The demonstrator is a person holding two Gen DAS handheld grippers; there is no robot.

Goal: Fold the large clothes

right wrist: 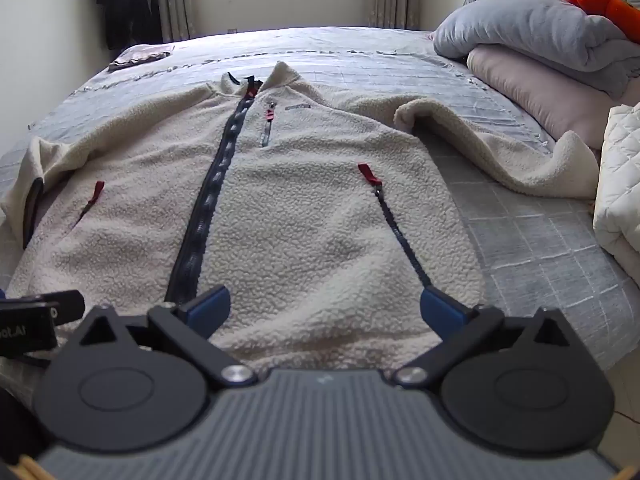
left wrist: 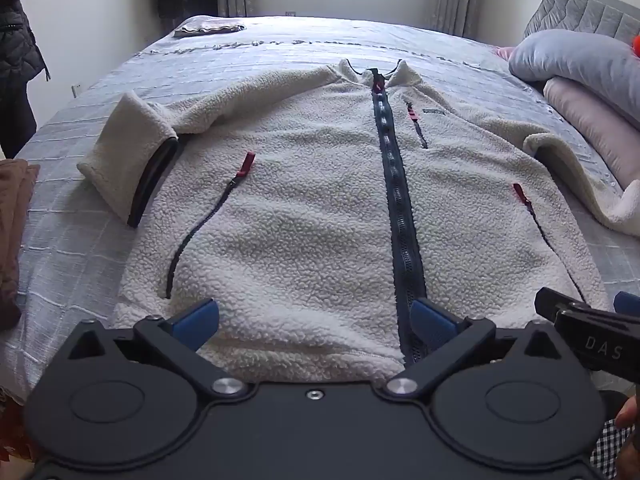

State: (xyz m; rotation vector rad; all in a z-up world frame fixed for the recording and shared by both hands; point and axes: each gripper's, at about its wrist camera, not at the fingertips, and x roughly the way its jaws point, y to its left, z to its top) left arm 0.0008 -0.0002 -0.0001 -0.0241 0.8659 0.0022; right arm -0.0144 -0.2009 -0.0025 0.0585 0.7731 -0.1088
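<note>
A cream fleece jacket [left wrist: 304, 216] lies front up and flat on the bed, collar far, hem near; it also shows in the right wrist view [right wrist: 304, 216]. Its dark front zipper [left wrist: 394, 184] is closed. The left sleeve [left wrist: 132, 152] is bent inward with its dark cuff on the body. The right sleeve [right wrist: 500, 148] trails out to the right. My left gripper [left wrist: 316, 320] is open and empty just above the hem, left of centre. My right gripper [right wrist: 325, 308] is open and empty above the hem's right half.
The bed has a grey checked cover [left wrist: 80, 240]. Folded grey and pink bedding [right wrist: 552, 52] is stacked at the right. A white quilt [right wrist: 620, 184] lies at the right edge. A small folded cloth [left wrist: 208, 27] sits at the far left corner. Brown fabric [left wrist: 12, 232] lies left.
</note>
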